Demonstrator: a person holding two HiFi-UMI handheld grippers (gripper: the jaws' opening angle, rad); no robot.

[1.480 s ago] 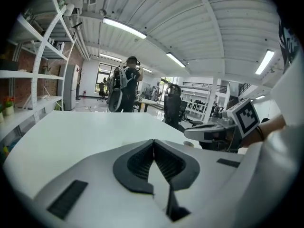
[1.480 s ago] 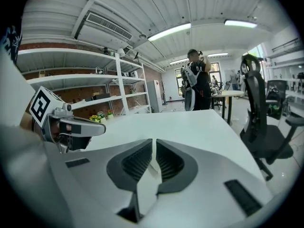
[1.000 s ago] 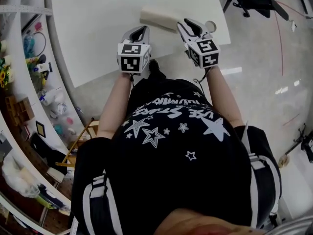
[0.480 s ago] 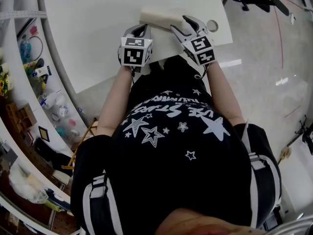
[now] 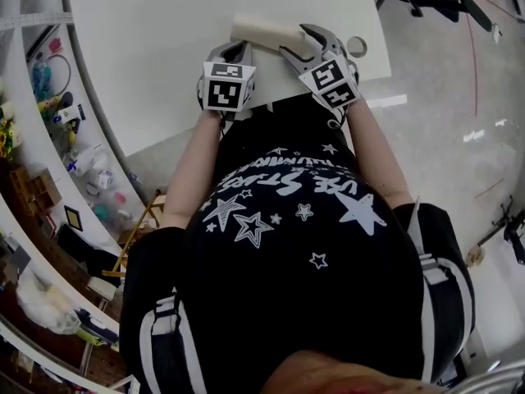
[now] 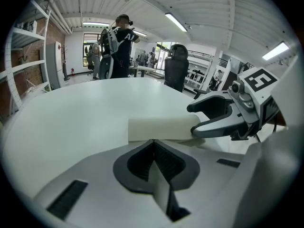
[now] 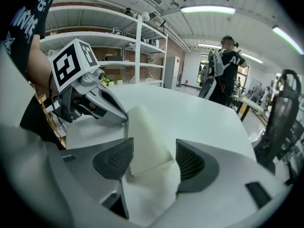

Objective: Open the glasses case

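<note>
we see the glasses case (image 5: 267,32) as a long, plain cream-coloured box with rounded edges and a matte skin, its lid down. it lies flat on the white table (image 5: 156,39), near the edge closest to us and towards the table's right side.

in the head view its long axis runs across us from left to right, with the right end a little nearer to us than the left. in the right gripper view the same axis runs away from the camera, the near end towards us and the far end by the left gripper.

our right gripper (image 5: 305,41) has its claw apart, one jaw on each side of the case's right end. the end sits between the ribbed pads (image 7: 113,161), close against the left one, with a gap showing at the other, so nothing is clamped.

our left gripper (image 5: 236,52) has its jaws pressed together with nothing between them. their tips sit just in front of the case's long side, near its left end; we cannot tell whether they touch it.
</note>
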